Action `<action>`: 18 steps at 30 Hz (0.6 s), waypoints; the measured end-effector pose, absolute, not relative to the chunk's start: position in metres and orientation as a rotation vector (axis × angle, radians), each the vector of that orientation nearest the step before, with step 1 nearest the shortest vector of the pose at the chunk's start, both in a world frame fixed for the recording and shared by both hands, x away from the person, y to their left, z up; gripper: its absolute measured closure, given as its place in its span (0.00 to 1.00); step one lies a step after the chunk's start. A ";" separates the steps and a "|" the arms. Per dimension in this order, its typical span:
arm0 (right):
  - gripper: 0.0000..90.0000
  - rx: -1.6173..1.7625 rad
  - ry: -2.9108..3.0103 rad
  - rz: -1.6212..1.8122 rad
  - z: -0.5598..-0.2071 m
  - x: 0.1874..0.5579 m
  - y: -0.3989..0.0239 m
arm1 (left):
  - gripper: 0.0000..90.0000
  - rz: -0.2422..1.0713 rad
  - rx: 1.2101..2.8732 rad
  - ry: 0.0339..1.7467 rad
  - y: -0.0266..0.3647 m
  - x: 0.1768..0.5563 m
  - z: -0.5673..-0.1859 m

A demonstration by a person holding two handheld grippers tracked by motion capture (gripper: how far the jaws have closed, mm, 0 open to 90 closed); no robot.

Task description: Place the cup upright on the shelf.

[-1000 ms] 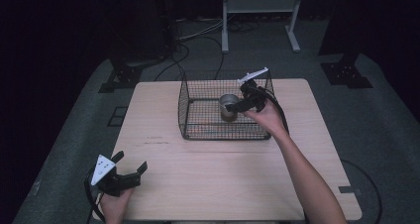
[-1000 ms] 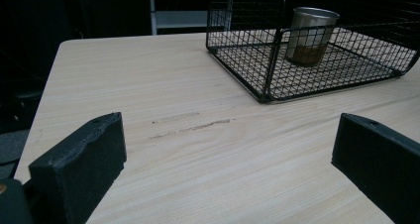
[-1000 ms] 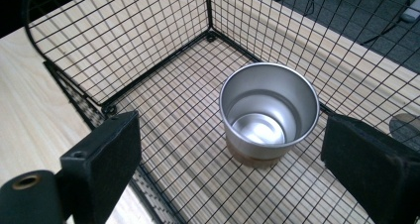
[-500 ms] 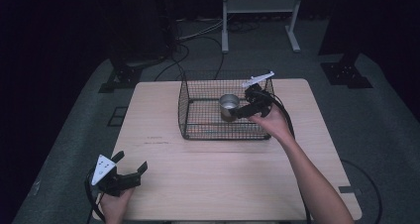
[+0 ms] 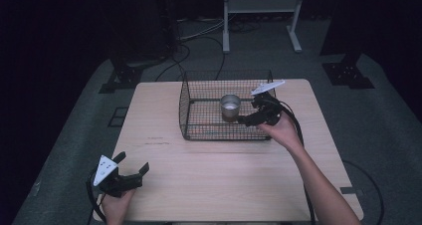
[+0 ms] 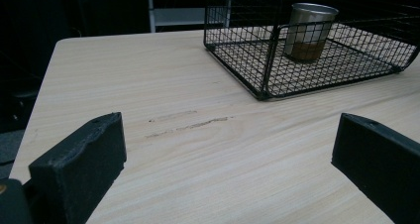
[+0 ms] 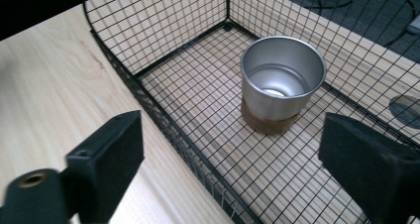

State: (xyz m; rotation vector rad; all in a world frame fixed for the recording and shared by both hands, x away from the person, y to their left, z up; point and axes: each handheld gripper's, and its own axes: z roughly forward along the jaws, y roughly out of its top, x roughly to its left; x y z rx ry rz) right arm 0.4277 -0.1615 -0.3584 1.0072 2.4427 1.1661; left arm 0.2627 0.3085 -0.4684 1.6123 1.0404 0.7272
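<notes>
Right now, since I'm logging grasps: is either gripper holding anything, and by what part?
Nothing is held. The right gripper is open, apart from the cup, which stands free in the basket. The left gripper is open over bare table.

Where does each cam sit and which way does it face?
High view: above the person's side, looking forward and down on the table; both forearms, left gripper, right gripper.
Left gripper view: low over the table, facing the basket across bare wood; own open jaws.
Right gripper view: at the basket's edge, looking down at the cup; own open jaws, just closing, nothing between.
Shared: basket and cup.
</notes>
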 end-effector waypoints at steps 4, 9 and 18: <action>0.12 1.005 2.445 1.194 -0.363 0.421 -0.165 | 0.00 0.726 1.608 1.044 0.309 0.263 -0.469; 0.12 0.998 2.450 1.188 -0.370 0.416 -0.169 | 0.00 0.730 1.614 1.042 0.309 0.263 -0.469; 0.12 1.002 2.431 1.217 -0.370 0.403 -0.180 | 0.00 0.727 1.614 1.043 0.309 0.262 -0.468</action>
